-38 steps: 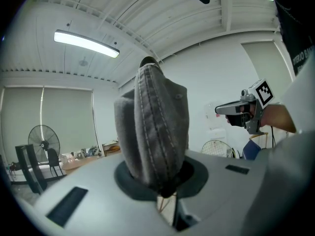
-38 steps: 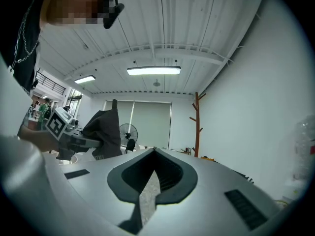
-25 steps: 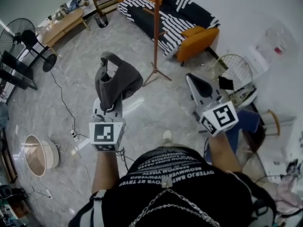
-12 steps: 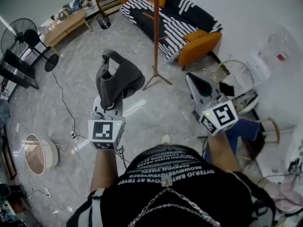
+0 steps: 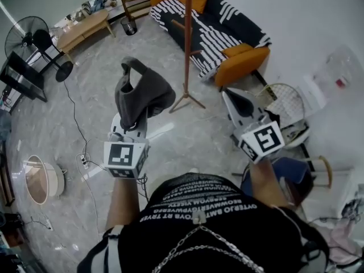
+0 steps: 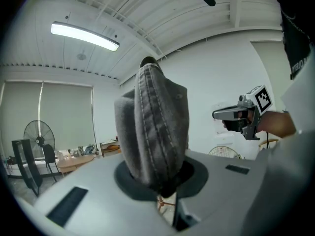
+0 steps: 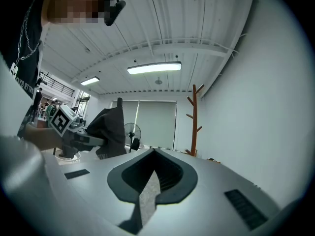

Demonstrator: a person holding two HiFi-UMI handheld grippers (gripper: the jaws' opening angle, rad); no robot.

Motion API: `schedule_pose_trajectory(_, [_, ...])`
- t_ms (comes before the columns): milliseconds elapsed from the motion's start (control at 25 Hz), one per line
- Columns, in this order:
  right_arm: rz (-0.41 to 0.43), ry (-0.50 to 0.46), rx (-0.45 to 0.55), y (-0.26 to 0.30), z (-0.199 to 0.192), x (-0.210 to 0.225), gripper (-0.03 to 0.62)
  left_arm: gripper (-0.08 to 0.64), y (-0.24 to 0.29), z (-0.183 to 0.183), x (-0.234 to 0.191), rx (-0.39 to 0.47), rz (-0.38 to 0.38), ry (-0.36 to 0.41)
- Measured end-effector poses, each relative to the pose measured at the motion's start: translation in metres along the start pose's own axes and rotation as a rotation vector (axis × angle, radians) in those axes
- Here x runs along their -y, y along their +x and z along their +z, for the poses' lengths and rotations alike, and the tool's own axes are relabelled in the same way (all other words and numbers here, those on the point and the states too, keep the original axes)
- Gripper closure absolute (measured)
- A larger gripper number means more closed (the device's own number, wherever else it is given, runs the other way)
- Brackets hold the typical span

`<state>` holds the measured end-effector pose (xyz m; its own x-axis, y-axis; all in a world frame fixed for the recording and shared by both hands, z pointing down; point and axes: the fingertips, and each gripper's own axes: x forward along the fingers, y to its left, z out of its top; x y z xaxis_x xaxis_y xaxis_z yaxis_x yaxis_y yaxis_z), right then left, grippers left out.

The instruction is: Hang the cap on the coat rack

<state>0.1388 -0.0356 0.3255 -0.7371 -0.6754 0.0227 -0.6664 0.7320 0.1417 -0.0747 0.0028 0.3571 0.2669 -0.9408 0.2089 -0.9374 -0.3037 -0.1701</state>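
A grey cap (image 5: 139, 94) stands up from my left gripper (image 5: 131, 131), which is shut on the cap's lower edge. The left gripper view has the cap (image 6: 153, 132) filling the middle, pinched between the jaws of the left gripper (image 6: 160, 188). The wooden coat rack (image 5: 186, 38) stands ahead between the two grippers, its tripod foot on the floor just beyond the cap. My right gripper (image 5: 227, 94) is held to the rack's right, shut and holding nothing. In the right gripper view, that gripper (image 7: 153, 168) points level, with the rack (image 7: 194, 124) ahead right and the cap (image 7: 110, 127) to the left.
A striped sofa (image 5: 227, 33) with orange cushions stands behind the rack. A black fan (image 5: 31, 38) and a low wooden table (image 5: 85, 26) are at far left. A cable (image 5: 79, 147) trails over the marble floor. A blue seat (image 5: 284, 172) is near my right side.
The person has stepped toward the coat rack with both grippers, so the rack's foot and the sofa lie nearer. The cap stays gripped in the left gripper.
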Motion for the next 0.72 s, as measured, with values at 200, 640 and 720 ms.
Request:
schedule_pose_trajectory(200, [0.006,0.023,0.000,0.000,-0.001,0.008,0.590,0.538,-0.001,0.004,0.000,-0.032,0.017,0.018])
schedule_pose_trajectory(640, [0.034,0.046,-0.023,0.024,-0.029,0.002,0.589,0.538,0.006,-0.021,-0.012,-0.064,0.024,-0.011])
schedule_pose_trajectory(720, [0.033,0.044,-0.024,0.030,-0.031,0.002,0.589,0.538,0.011,-0.021,-0.014,-0.051,0.015,-0.005])
